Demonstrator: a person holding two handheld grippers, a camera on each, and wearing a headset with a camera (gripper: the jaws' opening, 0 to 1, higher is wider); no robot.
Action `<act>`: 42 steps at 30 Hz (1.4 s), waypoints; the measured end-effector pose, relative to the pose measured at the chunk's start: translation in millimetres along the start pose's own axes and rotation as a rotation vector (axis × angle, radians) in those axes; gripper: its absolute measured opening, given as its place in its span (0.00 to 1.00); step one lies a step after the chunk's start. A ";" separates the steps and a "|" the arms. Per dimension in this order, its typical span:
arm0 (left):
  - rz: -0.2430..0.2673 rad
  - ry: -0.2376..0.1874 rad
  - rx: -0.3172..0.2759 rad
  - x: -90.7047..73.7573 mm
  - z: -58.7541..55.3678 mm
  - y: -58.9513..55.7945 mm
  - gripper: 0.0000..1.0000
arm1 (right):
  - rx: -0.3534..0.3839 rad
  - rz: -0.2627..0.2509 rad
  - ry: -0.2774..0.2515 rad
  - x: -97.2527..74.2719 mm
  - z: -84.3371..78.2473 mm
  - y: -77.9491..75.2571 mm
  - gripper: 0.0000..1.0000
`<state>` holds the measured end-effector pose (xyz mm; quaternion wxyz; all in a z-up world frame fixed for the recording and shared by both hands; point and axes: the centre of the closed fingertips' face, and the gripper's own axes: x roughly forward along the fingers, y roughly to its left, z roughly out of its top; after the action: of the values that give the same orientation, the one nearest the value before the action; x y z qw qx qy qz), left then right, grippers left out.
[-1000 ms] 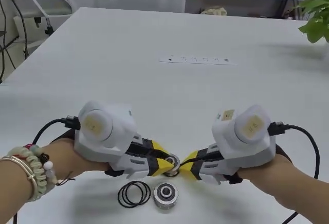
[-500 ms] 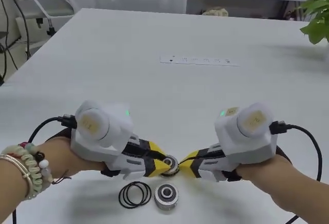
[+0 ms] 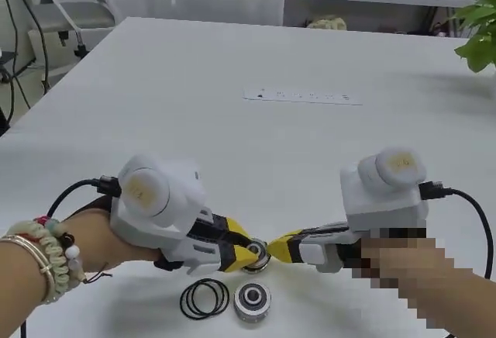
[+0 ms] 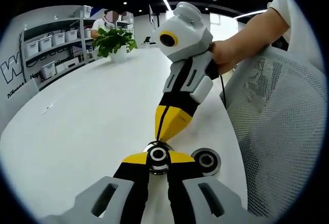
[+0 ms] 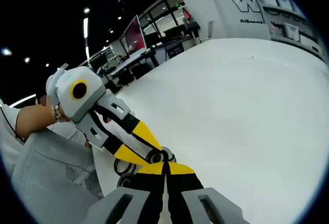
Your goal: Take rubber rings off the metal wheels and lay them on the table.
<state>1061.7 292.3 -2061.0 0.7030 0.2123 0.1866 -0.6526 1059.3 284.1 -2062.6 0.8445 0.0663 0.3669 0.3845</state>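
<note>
Clamping one metal wheel (image 4: 158, 155), left gripper (image 3: 251, 252) (right gripper (image 4: 164, 136) touching)

Right hand-held gripper (image 3: 273, 247) has rolled upright

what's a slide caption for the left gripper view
Left gripper clamps a metal wheel as the right gripper meets its rim, a second wheel lying alongside.

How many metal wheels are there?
2. One wheel is gripped by the left gripper, with the right gripper tip at it. The second wheel lies on the table beside the black rings.
</note>
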 end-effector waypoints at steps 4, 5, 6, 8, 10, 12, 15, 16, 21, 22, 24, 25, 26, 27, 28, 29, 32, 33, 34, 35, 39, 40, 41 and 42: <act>0.000 -0.005 -0.003 0.0 0.1 -0.1 0.07 | -0.011 0.002 0.000 0.7 0.6 2.8 0.00; 0.000 -0.007 -0.006 0.0 0.0 -0.2 0.07 | -0.012 0.003 0.000 0.6 1.0 3.6 0.00; 0.000 -0.008 -0.007 -0.1 0.0 -0.3 0.07 | -0.012 0.005 -0.001 0.6 1.2 4.2 0.00; 0.000 -0.011 -0.010 -0.2 0.5 -0.6 0.07 | -0.013 0.007 -0.002 0.7 1.6 4.1 0.00; 0.001 -0.011 -0.011 -0.2 0.7 -0.7 0.07 | -0.014 0.010 -0.002 0.8 1.9 4.6 0.00; 0.001 -0.011 -0.011 -0.3 0.7 -0.8 0.07 | -0.010 0.015 -0.003 1.0 2.0 5.1 0.00; 0.002 -0.020 -0.018 -0.5 0.6 -0.7 0.07 | -0.009 0.022 -0.006 0.5 2.6 6.0 0.00; 0.002 -0.023 -0.020 -0.6 0.5 -0.8 0.07 | -0.011 0.025 -0.008 0.5 2.8 6.4 0.00; 0.003 -0.023 -0.021 -0.3 0.4 -0.9 0.07 | 0.000 0.112 -0.071 1.3 15.5 24.5 0.00; 0.004 -0.023 -0.018 -0.3 0.5 -0.9 0.07 | -0.024 0.090 -0.065 1.5 16.2 23.4 0.00; 0.005 -0.022 -0.013 -0.3 0.5 -0.9 0.07 | -0.071 0.046 -0.053 1.8 17.6 21.1 0.00; 0.007 -0.023 -0.012 -0.2 0.7 -1.0 0.07 | -0.107 0.051 -0.058 3.0 17.0 23.3 0.00; 0.007 -0.023 -0.016 -0.2 0.7 -1.0 0.07 | -0.090 0.061 -0.043 4.6 13.1 25.6 0.00; 0.007 -0.023 -0.017 -0.2 0.8 -1.3 0.07 | -0.078 0.060 -0.041 4.9 12.6 23.8 0.00; 0.007 -0.021 -0.019 -0.2 0.8 -1.2 0.07 | -0.062 0.051 -0.037 4.4 11.3 21.1 0.00; 0.008 -0.019 -0.017 -0.2 0.8 -1.2 0.07 | -0.056 0.047 -0.036 4.1 11.2 20.0 0.00; 0.008 -0.019 -0.020 -0.1 0.8 -1.0 0.07 | -0.053 0.040 -0.037 2.9 11.8 17.0 0.00; 0.007 -0.019 -0.023 -0.1 0.7 -0.9 0.07 | -0.050 0.036 -0.035 2.8 11.4 15.7 0.00; 0.005 -0.020 -0.028 -0.2 0.8 -1.1 0.07 | -0.045 0.030 -0.033 2.5 10.4 13.9 0.00; 0.003 -0.021 -0.038 -0.3 0.8 -1.1 0.07 | -0.041 0.025 -0.030 2.6 9.9 12.4 0.00; 0.003 -0.014 -0.035 -0.8 0.3 -0.6 0.07 | -0.026 0.017 -0.023 2.0 7.8 9.1 0.00; 0.003 -0.009 -0.029 -1.0 0.1 -0.8 0.08 | -0.022 0.016 -0.023 1.9 7.7 8.8 0.00; 0.005 -0.001 -0.023 -1.3 0.0 -0.5 0.07 | -0.018 0.015 -0.023 1.9 8.0 8.3 0.00; 0.004 0.008 -0.016 -1.8 0.1 -0.8 0.08 | -0.017 0.015 -0.024 1.8 8.1 8.3 0.00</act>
<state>1060.8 293.8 -2060.0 0.7053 0.2094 0.1942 -0.6488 1060.6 292.5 -2054.5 0.8463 0.0664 0.3531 0.3934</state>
